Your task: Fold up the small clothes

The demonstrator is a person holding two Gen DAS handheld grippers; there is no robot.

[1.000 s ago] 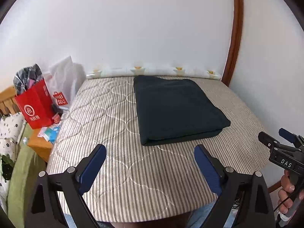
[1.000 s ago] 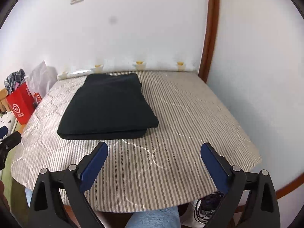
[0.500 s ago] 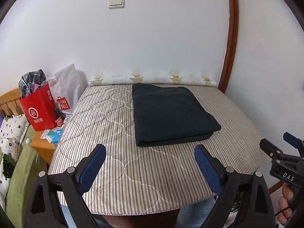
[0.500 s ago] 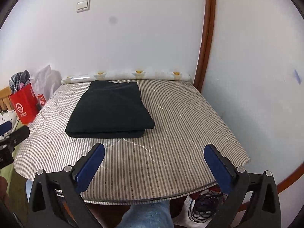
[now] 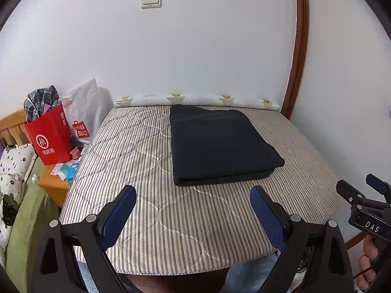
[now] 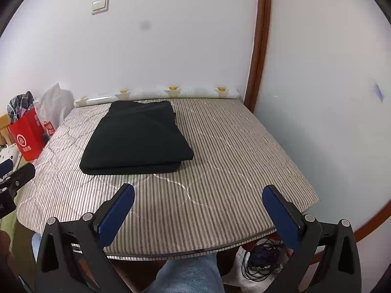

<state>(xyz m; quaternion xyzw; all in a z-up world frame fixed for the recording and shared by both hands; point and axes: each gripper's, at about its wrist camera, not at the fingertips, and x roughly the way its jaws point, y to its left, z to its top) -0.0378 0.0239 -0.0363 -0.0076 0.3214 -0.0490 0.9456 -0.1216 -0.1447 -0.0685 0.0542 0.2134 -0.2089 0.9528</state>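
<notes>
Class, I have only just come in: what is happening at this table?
A person holds a gripper in each hand. The left gripper and right gripper are both open and empty, hovering over the near edge of the striped table. A dark cloth lies folded flat on it, untouched.

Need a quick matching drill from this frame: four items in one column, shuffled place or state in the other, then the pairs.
Items:
1. folded dark green cloth
2. red paper bag
3. white wall switch
4. left gripper

Descriptions:
A. open, holding nothing
B. lying on the striped quilted table cover
C. on the wall above the table
D. standing left of the table

Pairs: 1-B, 2-D, 3-C, 4-A
</notes>
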